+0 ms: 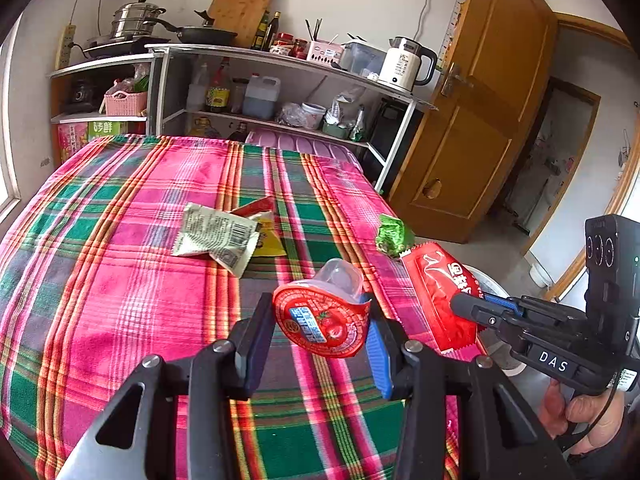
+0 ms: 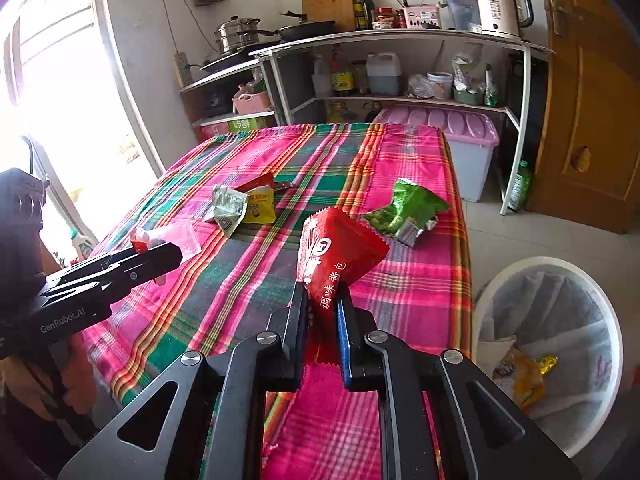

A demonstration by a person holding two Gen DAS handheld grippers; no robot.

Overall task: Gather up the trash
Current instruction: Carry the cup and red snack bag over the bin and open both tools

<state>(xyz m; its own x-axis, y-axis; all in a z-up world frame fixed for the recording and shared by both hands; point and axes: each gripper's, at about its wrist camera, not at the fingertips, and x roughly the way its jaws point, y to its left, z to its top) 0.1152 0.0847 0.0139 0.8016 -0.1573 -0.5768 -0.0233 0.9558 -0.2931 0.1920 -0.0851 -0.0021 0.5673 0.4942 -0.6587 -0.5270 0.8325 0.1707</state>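
Your left gripper [image 1: 322,332] pinches a light, crushable jelly cup [image 1: 326,312] across its red foil lid at the frame's centre; your right gripper [image 2: 323,316] is clamped on the tail of a limp red sauce packet [image 2: 338,252]. Both look slippery, so grip edges firmly. More wrappers [image 2: 240,208] lie mid-table; the white bin [image 2: 552,344] waits lower right, just past the tablecloth's [image 2: 224,292] edge, with open floor around it.
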